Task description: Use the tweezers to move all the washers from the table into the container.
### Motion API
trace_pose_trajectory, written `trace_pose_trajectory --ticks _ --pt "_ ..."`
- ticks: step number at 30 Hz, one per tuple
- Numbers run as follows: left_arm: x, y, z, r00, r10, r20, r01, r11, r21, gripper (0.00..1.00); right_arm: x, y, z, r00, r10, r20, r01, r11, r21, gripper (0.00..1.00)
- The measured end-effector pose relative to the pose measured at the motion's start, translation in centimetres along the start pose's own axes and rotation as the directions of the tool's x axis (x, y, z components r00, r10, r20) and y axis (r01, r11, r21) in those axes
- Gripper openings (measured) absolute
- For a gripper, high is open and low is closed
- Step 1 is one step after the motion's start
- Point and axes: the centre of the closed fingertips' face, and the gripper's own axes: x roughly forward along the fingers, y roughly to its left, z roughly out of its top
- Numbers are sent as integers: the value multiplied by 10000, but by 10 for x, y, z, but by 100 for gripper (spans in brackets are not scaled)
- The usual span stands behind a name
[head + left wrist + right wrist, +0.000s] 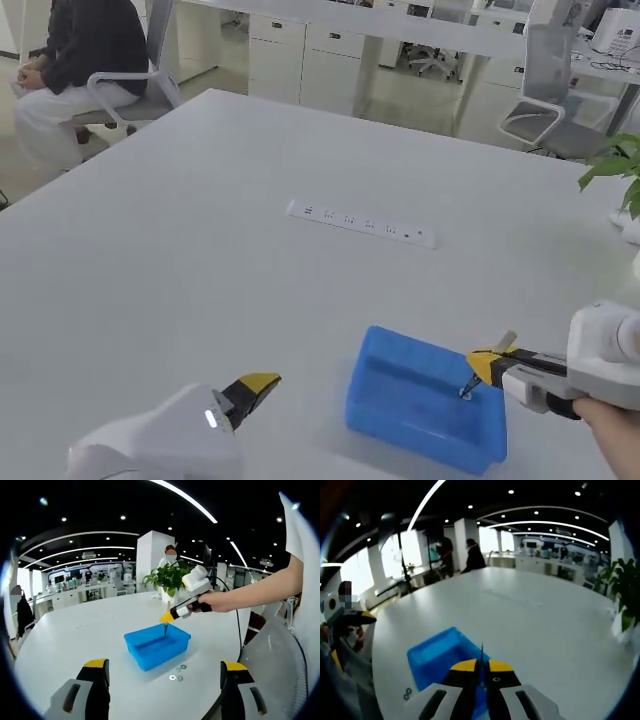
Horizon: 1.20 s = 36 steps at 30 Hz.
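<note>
**Small flat silver metal washers** [177, 673]: at least four rings in a loose cluster, lying flat on the plain white tabletop [200, 250]. Outside the blue rectangular plastic container [425, 435], just beside one of its long walls. Centre holes visible in the left gripper view; finer detail too small to tell.

**Container:** open-topped, shallow, with a raised rim, standing on the table near the edge closest to the person. Contents not discernible.

**Thin metal tweezers** [468, 384]: clamped between the yellow-tipped jaws of the right gripper [485, 362], jaws pressed together on them. Point angled downward over the inside of the container. Whether a washer sits in the tip, impossible to tell.

**Left gripper** [262, 383]: white body, yellow-and-black tips, hovering low over the table to the left of the container. Jaws spread wide with nothing between them.

**Elsewhere:**
- Long white power strip [360, 222] lying mid-table, well apart from the container.
- Green leafy potted plant [615, 165] at the table's far right edge.
- Seated person in dark top and light trousers [75, 60] beyond the far left corner.
</note>
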Motion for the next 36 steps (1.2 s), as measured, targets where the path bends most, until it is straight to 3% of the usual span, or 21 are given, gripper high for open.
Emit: trace_pose_trajectory --ticks 12,24,36 --pt "-2 3 0 9999 144 78 -142 9996 -250 93 -1 19 -21 9992 123 -372 -122 9999 24 3" --pt "-2 3 -1 9999 143 39 -142 9995 -276 92 0 15 -20 9999 -42 -123 44 9999 160 4" --pt "-4 6 1 9996 219 192 -211 9990 -382 92 -1 16 -24 9976 -255 -637 218 9981 -570 3"
